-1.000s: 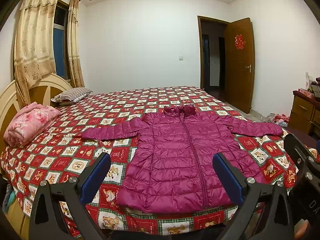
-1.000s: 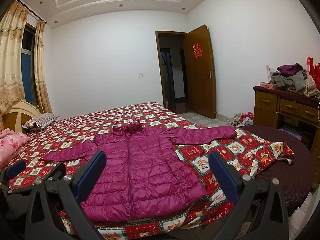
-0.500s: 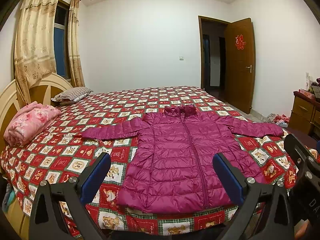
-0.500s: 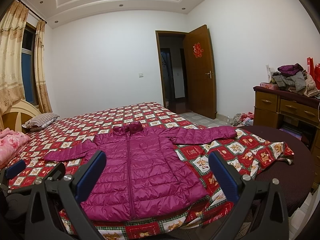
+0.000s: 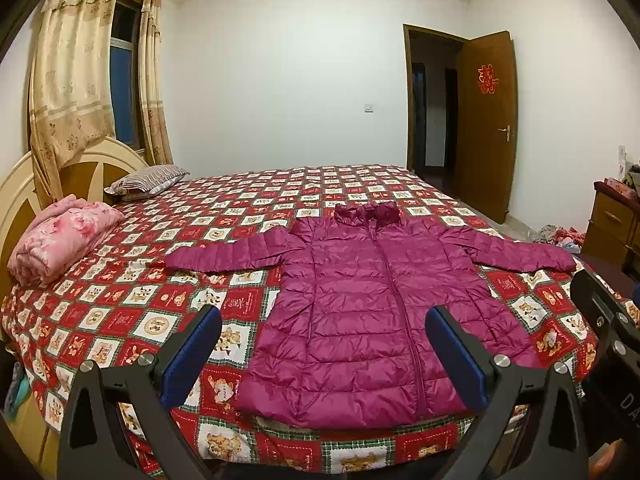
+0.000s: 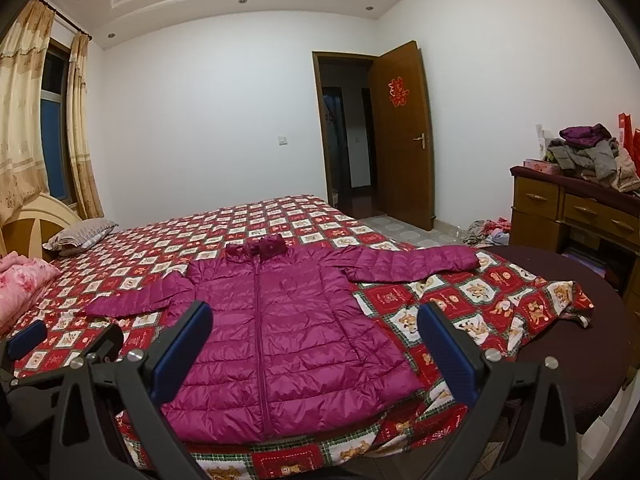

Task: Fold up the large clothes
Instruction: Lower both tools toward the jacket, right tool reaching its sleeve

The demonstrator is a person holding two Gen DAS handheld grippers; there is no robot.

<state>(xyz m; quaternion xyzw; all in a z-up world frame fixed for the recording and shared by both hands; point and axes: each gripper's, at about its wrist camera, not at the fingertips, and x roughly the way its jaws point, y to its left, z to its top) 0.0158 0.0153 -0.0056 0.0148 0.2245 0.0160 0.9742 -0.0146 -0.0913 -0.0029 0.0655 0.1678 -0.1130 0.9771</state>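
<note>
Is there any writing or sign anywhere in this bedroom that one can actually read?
"囍": red paper sign on the open wooden door.
"DA", cut off: white letters on the right gripper's body, seen from the left wrist.
Bedspread squares: lettering too small to read.

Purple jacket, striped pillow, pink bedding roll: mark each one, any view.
purple jacket (image 5: pixel 360 320), left wrist view, on the quilted front panel beside the zip.
striped pillow (image 5: pixel 146 178), left wrist view, on its top face.
pink bedding roll (image 5: pixel 60 240), left wrist view, on its floral side.
</note>
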